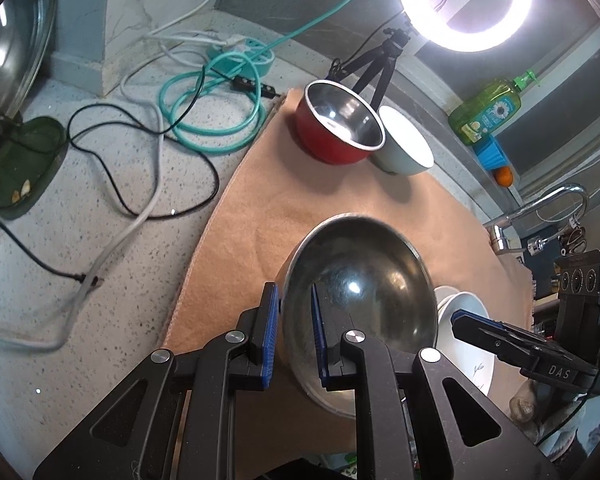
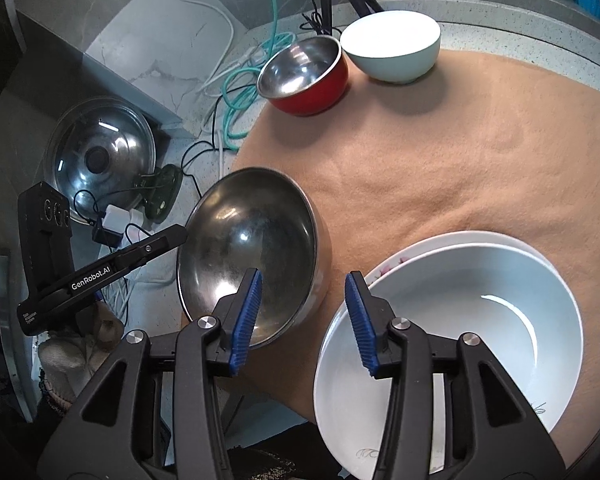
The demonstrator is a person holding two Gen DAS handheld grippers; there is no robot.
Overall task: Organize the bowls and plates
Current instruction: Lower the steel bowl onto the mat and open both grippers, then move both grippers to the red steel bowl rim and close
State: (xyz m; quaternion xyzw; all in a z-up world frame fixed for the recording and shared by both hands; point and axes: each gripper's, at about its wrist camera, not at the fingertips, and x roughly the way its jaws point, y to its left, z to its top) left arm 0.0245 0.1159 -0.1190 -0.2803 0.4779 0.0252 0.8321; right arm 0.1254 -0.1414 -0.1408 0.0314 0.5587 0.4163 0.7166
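Finding 1, grip. The left hand-held gripper (image 1: 296, 332) is clamped narrow on the near rim of the large steel bowl (image 1: 360, 292), 1 pad outside the wall and 1 inside. The bowl is tilted, its far side toward the tan cloth (image 1: 240, 216) covering the table; whether it is fully lifted clear cannot be told.

Finding 2, release. The right hand-held gripper (image 2: 304, 316) stands part open with nothing between its pads, positioned over the gap between the steel bowl and the stacked white dishes (image 2: 460, 320). That stack, a deep white dish resting in a flower-printed plate (image 2: 388, 264), sits on the cloth at the near right.

Risks, as judged:
- A single-rim pinch on smooth steel may slip or let the bowl pivot, dropping it onto the cloth or against the white stack just beside it.
- Swinging the bowl toward the red bowl (image 1: 340, 124) and pale bowl (image 1: 404, 144) at the far edge could knock either; the 2 appear to touch.
- Cables (image 1: 148, 184) lying beside the cloth could snag a low pass on the left.

View comparison. The right wrist view shows the whole white stack and a glass lid (image 2: 100, 160) leaning at the wall. The left wrist view alone shows the pad contact on the rim, plus a ring light (image 1: 464, 0), soap bottle (image 1: 488, 108) and tap (image 1: 540, 216).
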